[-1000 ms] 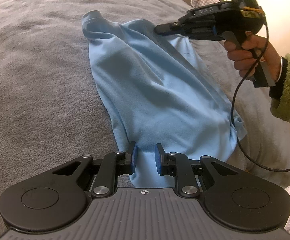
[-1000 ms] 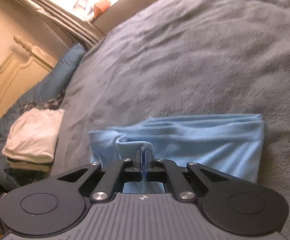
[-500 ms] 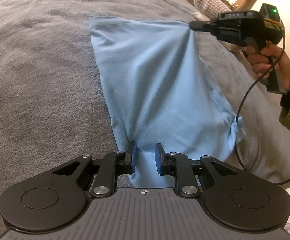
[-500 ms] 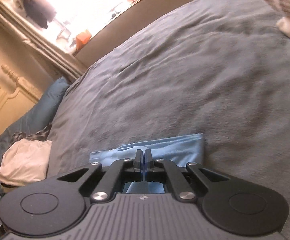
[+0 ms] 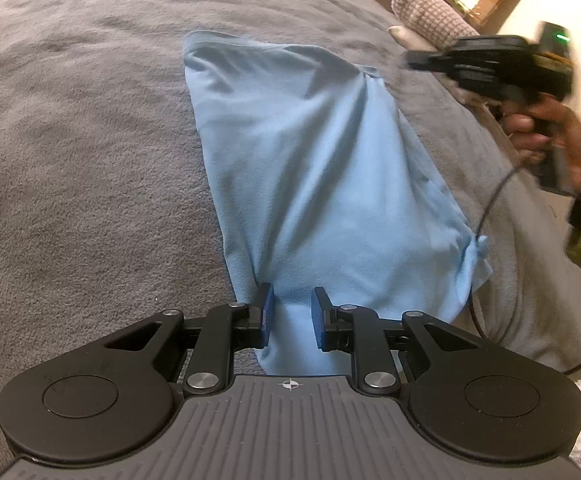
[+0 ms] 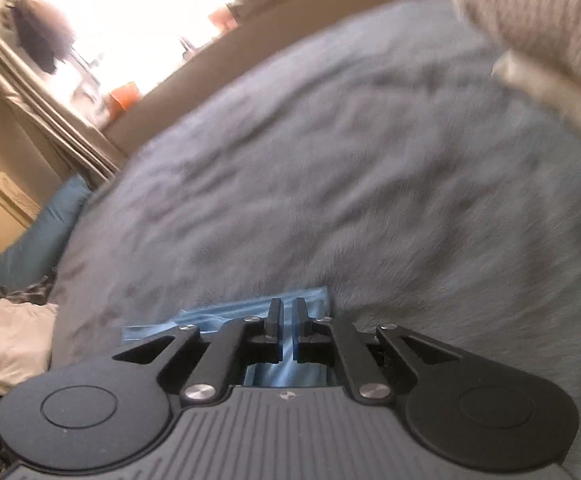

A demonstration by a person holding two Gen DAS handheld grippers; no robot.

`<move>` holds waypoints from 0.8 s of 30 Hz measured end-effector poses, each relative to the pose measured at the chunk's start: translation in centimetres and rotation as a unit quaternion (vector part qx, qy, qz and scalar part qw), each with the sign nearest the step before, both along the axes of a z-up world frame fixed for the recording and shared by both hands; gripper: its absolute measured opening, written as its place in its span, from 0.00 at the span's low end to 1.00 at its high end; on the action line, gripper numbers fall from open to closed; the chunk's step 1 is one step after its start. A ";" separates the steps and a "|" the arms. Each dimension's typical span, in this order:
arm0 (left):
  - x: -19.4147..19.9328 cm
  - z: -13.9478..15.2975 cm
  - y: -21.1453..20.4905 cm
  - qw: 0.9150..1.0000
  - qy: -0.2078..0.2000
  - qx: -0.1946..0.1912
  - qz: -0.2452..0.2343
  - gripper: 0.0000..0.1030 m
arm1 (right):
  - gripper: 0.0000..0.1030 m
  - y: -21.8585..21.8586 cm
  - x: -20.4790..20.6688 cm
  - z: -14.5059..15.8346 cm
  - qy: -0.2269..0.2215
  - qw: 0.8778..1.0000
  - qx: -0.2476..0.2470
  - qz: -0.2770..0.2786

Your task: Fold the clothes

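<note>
A light blue garment (image 5: 310, 160) lies lengthwise on the grey blanket (image 5: 90, 160). My left gripper (image 5: 290, 312) is at its near end, with the bunched fabric pinched between its blue pads. A hand (image 5: 550, 132) holds my right gripper (image 5: 414, 62) blurred at the upper right, just off the garment's far right corner. In the right wrist view, the right gripper (image 6: 286, 312) has its jaws opening with a narrow gap. The garment (image 6: 210, 324) lies below them, and nothing is gripped.
A grey knitted item (image 5: 426, 12) rests at the bed's far right, and looms as the same knitted item (image 6: 538, 12) in the right wrist view. A cable (image 5: 486, 216) hangs from the right gripper. Folded pale clothes (image 6: 6, 344) and a blue pillow (image 6: 38, 240) sit at the left.
The right gripper pulled the garment's far edge rightward, spreading it out, then let go and drew away to the right. The left gripper stayed put.
</note>
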State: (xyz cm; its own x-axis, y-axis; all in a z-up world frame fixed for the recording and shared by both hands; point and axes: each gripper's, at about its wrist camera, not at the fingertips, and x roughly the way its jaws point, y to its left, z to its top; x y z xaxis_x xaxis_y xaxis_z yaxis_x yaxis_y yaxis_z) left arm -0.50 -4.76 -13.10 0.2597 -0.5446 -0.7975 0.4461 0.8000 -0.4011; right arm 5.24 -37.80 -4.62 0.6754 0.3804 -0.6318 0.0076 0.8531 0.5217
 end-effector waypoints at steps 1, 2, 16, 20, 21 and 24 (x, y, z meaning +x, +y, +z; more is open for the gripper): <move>0.0 0.0 0.0 1.000 0.001 0.000 0.000 0.20 | 0.05 -0.6 -1.2 0.9 -0.009 1.000 0.019 0.007; 0.0 0.0 0.0 1.000 0.002 -0.001 0.000 0.21 | 0.08 -1.3 -2.4 1.7 -0.013 0.999 0.047 0.017; -0.4 0.2 -0.3 1.000 0.001 0.003 0.006 0.23 | 0.35 1.2 -9.8 0.0 0.123 0.979 0.042 0.158; -0.3 0.3 -0.4 1.000 0.002 0.006 0.011 0.23 | 0.33 4.1 -9.6 -1.4 0.121 0.975 -0.010 0.185; -0.4 0.3 -0.3 1.000 0.001 0.007 0.012 0.23 | 0.31 4.5 -9.6 -1.7 0.122 0.974 -0.022 0.189; -0.4 0.3 -0.3 1.000 0.000 0.009 0.011 0.23 | 0.28 5.4 -9.6 -2.4 0.122 0.971 -0.050 0.199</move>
